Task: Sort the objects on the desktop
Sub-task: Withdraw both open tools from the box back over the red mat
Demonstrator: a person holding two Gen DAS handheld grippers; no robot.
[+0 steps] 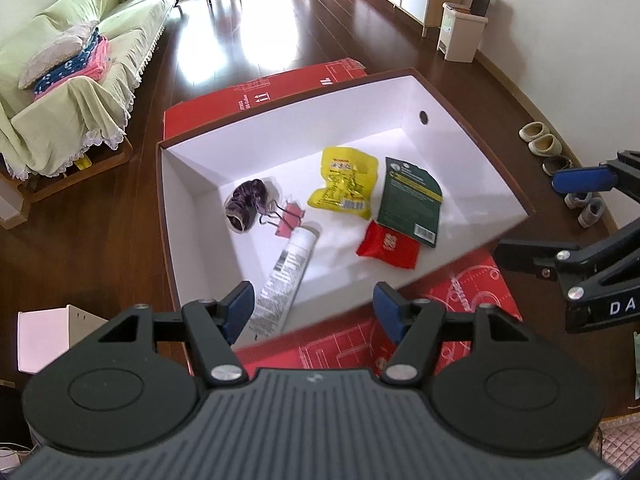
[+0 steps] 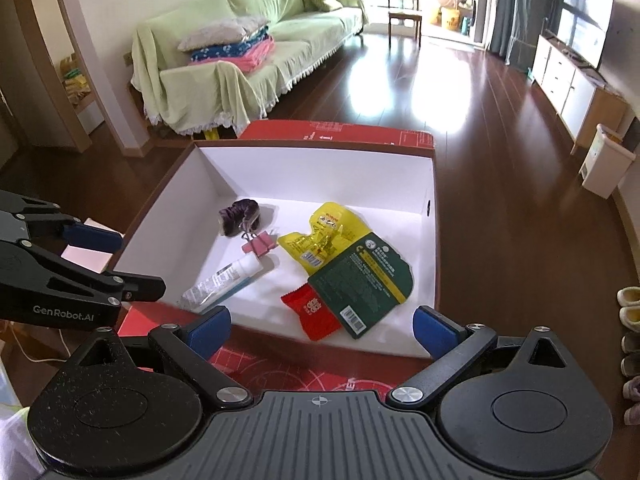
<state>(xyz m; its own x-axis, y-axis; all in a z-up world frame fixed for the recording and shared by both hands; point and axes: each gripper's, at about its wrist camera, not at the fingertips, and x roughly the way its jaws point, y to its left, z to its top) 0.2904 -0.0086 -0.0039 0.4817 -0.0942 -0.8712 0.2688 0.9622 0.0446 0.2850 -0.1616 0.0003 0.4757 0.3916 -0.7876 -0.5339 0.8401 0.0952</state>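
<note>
White box [image 1: 192,184] with brown rim, open on top, holding six things on its floor. Purple scrunchie [image 1: 246,205] toward the far left corner, touching a pink binder clip [image 1: 289,220] with wire handles folded out. White tube [image 1: 285,276] lying flat just beside the clip, slanted toward the near wall. Yellow packet [image 1: 344,184] in the middle, crumpled. Dark green packet [image 1: 412,200] beside it, barcode up, overlapping a small red packet [image 1: 387,245].
</note>
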